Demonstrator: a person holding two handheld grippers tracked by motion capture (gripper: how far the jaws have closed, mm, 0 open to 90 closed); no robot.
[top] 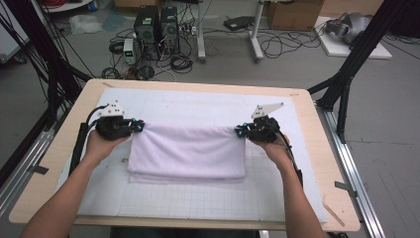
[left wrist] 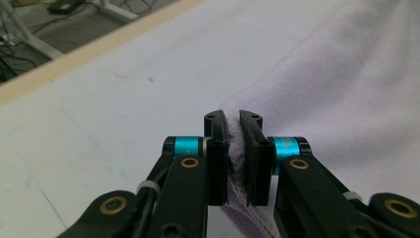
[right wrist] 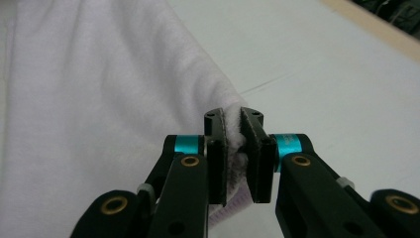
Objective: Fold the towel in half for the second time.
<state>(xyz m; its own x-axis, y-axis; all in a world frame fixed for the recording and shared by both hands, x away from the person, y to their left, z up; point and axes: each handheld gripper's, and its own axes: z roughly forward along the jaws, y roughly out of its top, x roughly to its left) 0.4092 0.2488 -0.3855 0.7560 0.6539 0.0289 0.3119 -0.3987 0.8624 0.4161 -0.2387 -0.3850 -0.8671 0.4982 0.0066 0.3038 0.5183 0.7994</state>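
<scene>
A pale lilac-white cloth lies folded in layers on the white gridded mat, its far edge lifted and stretched between the two grippers. My left gripper is shut on the cloth's far left corner, with the fabric pinched between its black jaws. At the far right corner my right gripper is shut on the cloth in the same way. In the left gripper view the cloth spreads away to the right; in the right gripper view the cloth spreads to the left.
The mat covers most of a wooden table. Bare mat lies beyond the cloth and in front of it. Black frame posts stand at both sides. Computer towers and cables sit on the floor behind the table.
</scene>
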